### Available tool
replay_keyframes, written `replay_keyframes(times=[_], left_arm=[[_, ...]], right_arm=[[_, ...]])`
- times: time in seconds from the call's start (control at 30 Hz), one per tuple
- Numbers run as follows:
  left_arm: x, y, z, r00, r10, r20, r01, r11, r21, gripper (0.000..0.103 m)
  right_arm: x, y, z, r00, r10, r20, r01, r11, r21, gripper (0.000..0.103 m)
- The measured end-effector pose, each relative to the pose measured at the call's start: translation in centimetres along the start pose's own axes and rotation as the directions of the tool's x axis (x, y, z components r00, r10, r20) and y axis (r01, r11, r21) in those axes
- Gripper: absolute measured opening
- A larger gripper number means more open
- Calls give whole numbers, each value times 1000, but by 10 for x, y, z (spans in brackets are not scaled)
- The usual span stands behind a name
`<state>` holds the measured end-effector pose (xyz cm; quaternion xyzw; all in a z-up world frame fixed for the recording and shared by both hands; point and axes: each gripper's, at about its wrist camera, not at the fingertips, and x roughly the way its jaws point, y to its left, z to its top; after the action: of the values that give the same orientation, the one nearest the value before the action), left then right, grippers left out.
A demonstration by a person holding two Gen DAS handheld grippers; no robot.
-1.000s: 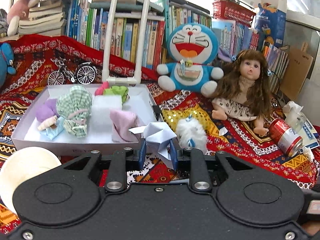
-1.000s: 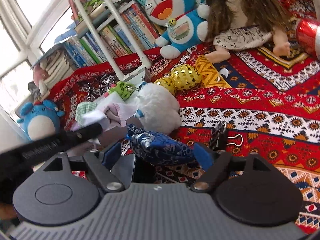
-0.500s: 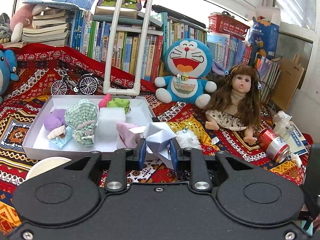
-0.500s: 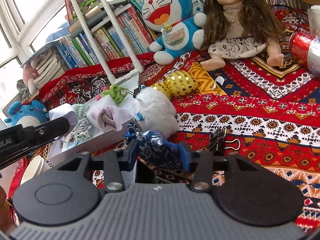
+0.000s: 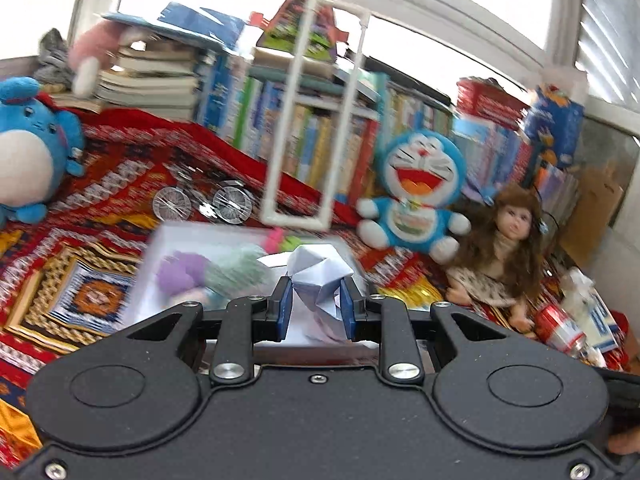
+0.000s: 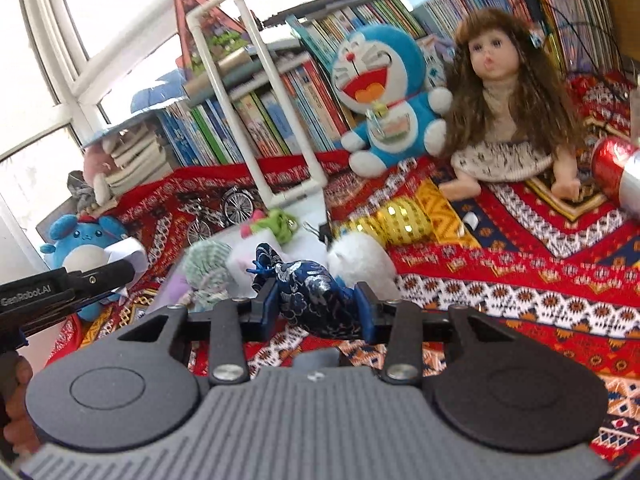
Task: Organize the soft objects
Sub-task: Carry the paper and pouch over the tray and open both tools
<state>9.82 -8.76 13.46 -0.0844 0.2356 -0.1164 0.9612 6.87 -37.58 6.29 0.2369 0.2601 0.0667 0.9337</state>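
Observation:
My left gripper (image 5: 314,310) is shut on a white folded paper piece (image 5: 316,274), held up in front of a white box (image 5: 150,284). The box is blurred and holds a purple soft piece (image 5: 180,276) and a green checked pouch (image 5: 236,274). My right gripper (image 6: 318,314) is shut on a dark blue embroidered pouch (image 6: 316,298), lifted off the patterned cloth. Behind it lie a white fluffy ball (image 6: 364,260) and a gold sequin piece (image 6: 396,220). The left gripper (image 6: 120,270) with its paper shows at the left of the right wrist view.
A Doraemon plush (image 6: 380,96) and a long-haired doll (image 6: 508,104) sit against rows of books (image 5: 320,144). A white pipe frame (image 5: 312,120), a small metal bicycle (image 5: 200,200), a blue round plush (image 5: 28,156) and a red can (image 5: 560,324) stand around the box.
The right jaws closed on the blue pouch and lifted it off the cloth. The left gripper rose with the paper piece and swung toward the box; its view is now blurred.

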Motion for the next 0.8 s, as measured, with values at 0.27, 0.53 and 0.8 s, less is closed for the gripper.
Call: replay_keyframes(times=[0.27, 0.53, 0.8], left_arm=[[-5, 65, 31, 999, 14, 34, -13, 999, -30, 24], [39, 122, 48, 998, 33, -46, -37, 996, -84, 24], [92, 132, 53, 999, -13, -33, 12, 999, -45, 24]], right_arm=[[0, 14, 20, 999, 29, 44, -30, 1000, 6, 44], [32, 31, 45, 997, 49, 51, -50, 999, 21, 44], [92, 55, 67, 1000, 3, -30, -2, 1000, 27, 44]])
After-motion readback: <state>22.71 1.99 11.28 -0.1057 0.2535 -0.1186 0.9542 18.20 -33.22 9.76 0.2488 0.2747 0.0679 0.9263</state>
